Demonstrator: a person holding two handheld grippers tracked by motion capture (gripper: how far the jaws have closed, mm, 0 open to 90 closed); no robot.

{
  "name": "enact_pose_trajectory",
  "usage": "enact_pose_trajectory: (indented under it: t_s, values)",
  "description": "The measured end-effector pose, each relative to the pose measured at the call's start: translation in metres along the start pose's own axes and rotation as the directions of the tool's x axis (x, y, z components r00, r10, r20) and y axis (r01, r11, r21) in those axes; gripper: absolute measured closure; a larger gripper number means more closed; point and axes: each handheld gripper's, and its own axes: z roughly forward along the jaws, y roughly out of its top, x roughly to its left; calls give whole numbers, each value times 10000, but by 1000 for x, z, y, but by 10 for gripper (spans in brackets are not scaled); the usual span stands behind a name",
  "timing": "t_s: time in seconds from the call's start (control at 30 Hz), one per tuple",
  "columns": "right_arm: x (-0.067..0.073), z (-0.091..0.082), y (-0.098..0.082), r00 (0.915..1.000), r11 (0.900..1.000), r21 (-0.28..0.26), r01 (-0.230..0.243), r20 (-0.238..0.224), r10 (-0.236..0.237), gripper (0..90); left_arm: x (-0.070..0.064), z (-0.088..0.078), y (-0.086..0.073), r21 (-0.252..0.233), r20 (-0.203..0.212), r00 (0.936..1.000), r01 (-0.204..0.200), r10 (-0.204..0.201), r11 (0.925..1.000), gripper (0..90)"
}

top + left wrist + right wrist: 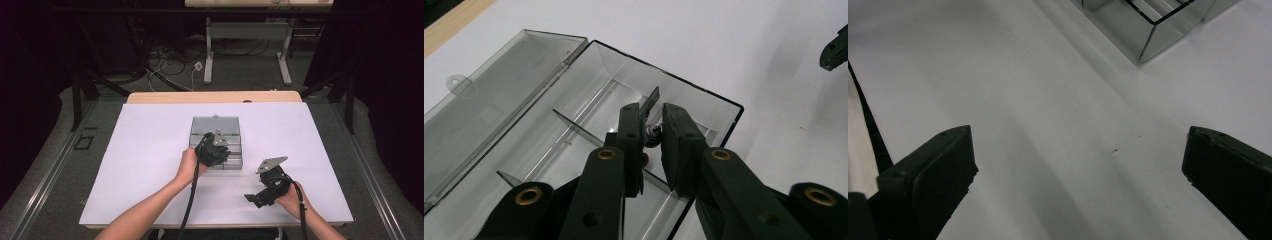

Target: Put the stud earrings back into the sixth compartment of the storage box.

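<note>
Clear plastic makes up the box (704, 95), which lies open on the white sheet (150, 150) with its lid (499, 95) folded flat beside the tray; thin dividers (574, 127) split the tray into compartments. In the left gripper view, the left gripper (652, 131) reaches down into the tray, jaws drawn close together and clamped on a small metal part (652, 133) with a bit of red below it; what the part is cannot be told. It sits between the pads just above a divider, near the tray's middle compartment, and whether it touches the floor of the box cannot be told. From the high view, the left gripper (215, 149) is over the near half of the box (216, 126), at the middle of the sheet. Right gripper (265, 192) rests well apart from the box, nearer the person and to the right, low over the bare sheet. In its own view the right gripper (1078, 165) has its jaws wide apart with nothing between them, and a corner of the box (1148, 30) shows at the top.
</note>
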Motion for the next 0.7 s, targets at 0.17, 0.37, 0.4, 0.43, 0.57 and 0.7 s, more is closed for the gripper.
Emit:
enact_pose_trajectory:
  t_s: [0.17, 0.37, 0.4, 0.43, 0.57, 0.7]
  values:
    - [0, 0, 0, 10000, 10000, 37, 9, -25, -9, 7, -1, 7, -1, 43, 95, 9999, 128, -129, 9999, 788]
    - [0, -1, 0, 10000, 10000, 16, -30, -73, 30, 7, 1, 11, -3, 102, -55, 9984, 564, -564, 9984, 667]
    - [0, -1, 0, 10000, 10000, 8, -25, -63, 25, 7, 1, 11, -4, 111, -28, 9976, 691, -691, 9975, 647]
    - [0, 0, 0, 10000, 10000, -36, -22, -19, 22, 7, 3, 10, -4, 167, -41, 9976, 685, -684, 9975, 611]
    - [0, -1, 0, 10000, 10000, 16, -21, -47, 21, 7, 7, 5, -6, 154, -425, 9939, 1027, -1020, 9946, 465]
    - [0, -1, 0, 10000, 10000, 48, -14, -2, 14, 7, 15, 0, -10, 231, -796, 9886, 1300, -1278, 9912, 357]
